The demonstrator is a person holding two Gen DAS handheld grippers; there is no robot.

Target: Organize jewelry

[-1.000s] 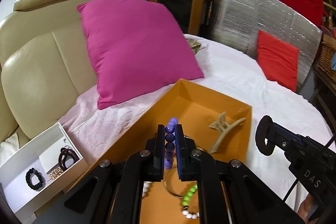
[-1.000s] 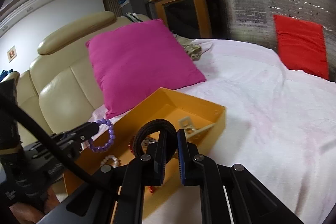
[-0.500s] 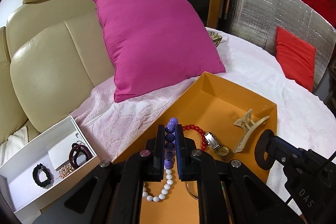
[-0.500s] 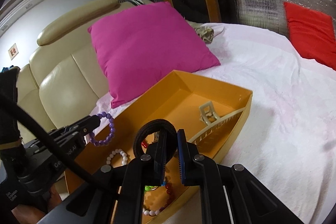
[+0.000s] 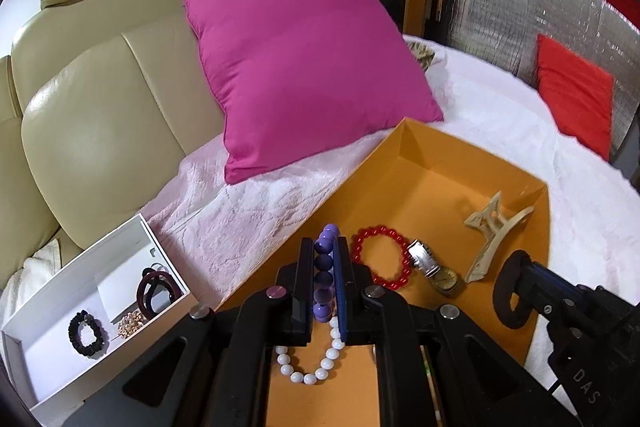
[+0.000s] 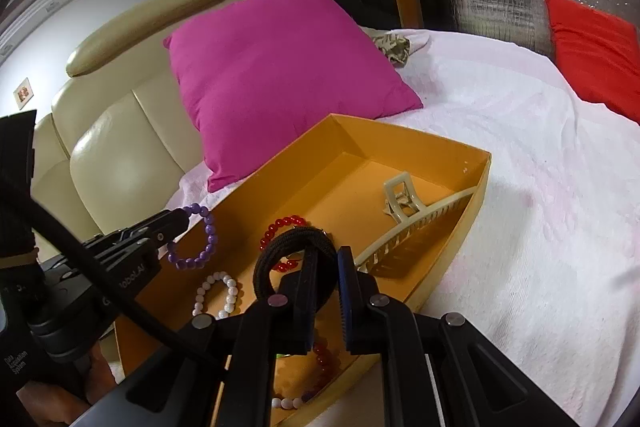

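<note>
My left gripper (image 5: 325, 255) is shut on a purple bead bracelet (image 5: 324, 267), which stands upright between the pads above the near end of the orange box (image 5: 440, 155). My right gripper (image 6: 327, 259) is shut on a black hair tie (image 6: 276, 251) that loops out to the left of its fingers, also over the box. The box holds a red bead bracelet (image 5: 380, 263), a wristwatch (image 5: 434, 267), a cream hair claw (image 5: 496, 235) and a white pearl bracelet (image 5: 308, 371). The right wrist view shows the left gripper (image 6: 180, 221) with the purple bracelet (image 6: 200, 243) dangling.
A white divided box (image 5: 60, 291) lies low on the left with a black bracelet (image 5: 86, 333), a small gold piece (image 5: 130, 323) and a dark hair tie (image 5: 156, 289). Behind are a pink pillow (image 5: 300, 67), a beige sofa (image 5: 100, 107) and a red cushion (image 5: 572, 103).
Both grippers have sunk and tipped down towards the orange box, so more of its inside and the white box shows. Both kept their hold.
</note>
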